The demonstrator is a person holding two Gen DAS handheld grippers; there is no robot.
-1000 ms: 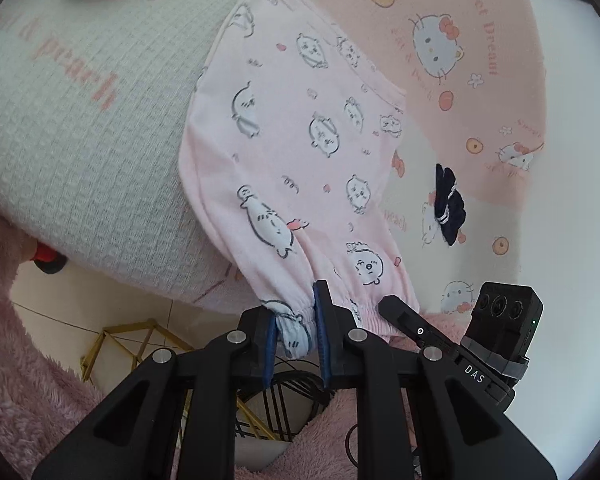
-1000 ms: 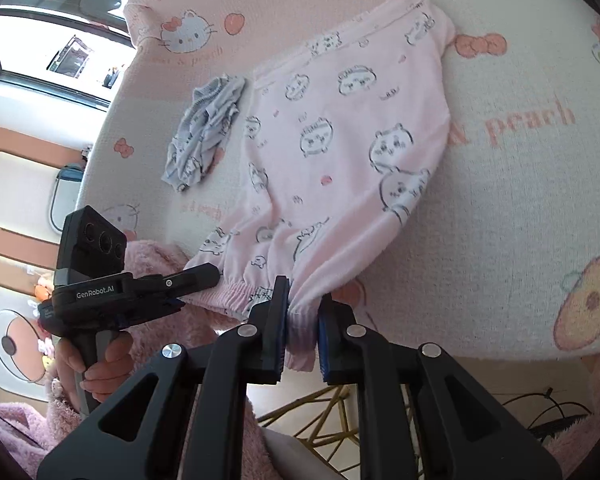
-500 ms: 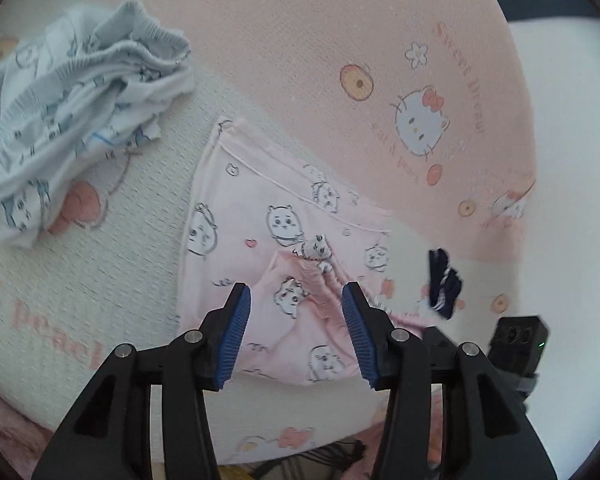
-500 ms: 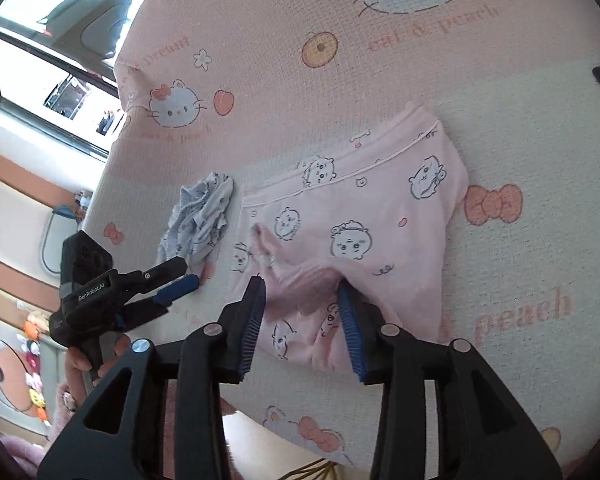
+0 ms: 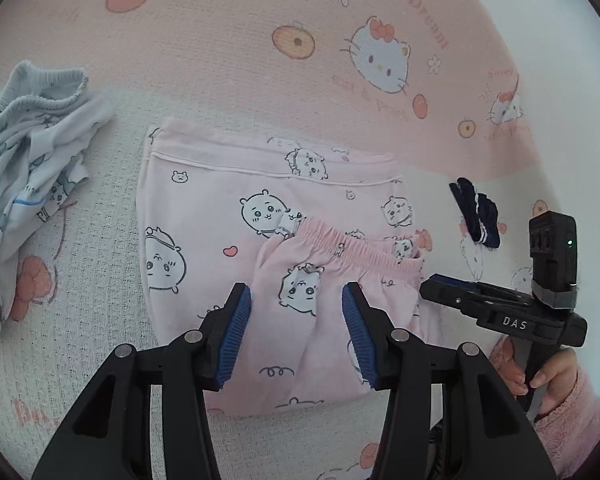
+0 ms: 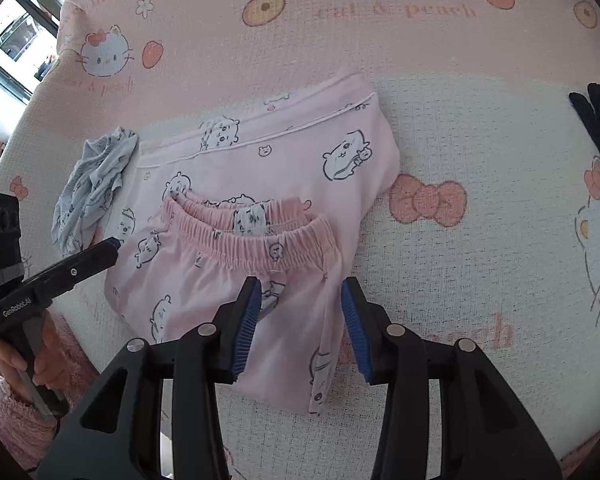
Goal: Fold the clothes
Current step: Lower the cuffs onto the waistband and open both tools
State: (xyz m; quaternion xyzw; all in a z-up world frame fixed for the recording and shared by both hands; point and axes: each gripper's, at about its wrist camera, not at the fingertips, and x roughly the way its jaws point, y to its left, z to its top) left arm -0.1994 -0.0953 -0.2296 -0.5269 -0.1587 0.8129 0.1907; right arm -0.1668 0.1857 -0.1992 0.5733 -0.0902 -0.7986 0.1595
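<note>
A pair of pink pants with cartoon prints (image 5: 260, 216) lies folded in half on the Hello Kitty bed cover (image 5: 260, 40), the elastic waistband (image 5: 356, 244) lying across the middle. The pants also show in the right wrist view (image 6: 260, 184). My left gripper (image 5: 296, 320) is open and empty, just above the near folded part. My right gripper (image 6: 298, 316) is open and empty over the right near edge of the pants; it also shows in the left wrist view (image 5: 496, 304). The left gripper appears in the right wrist view (image 6: 72, 268).
A crumpled light blue garment (image 5: 32, 160) lies left of the pants, also in the right wrist view (image 6: 92, 184). A small dark navy item (image 5: 476, 212) lies to the right of the pants. The bed's near edge runs just below the pants.
Both grippers carried the waistband end over onto the pants, then opened and let go. They have since pulled back slightly toward the near edge.
</note>
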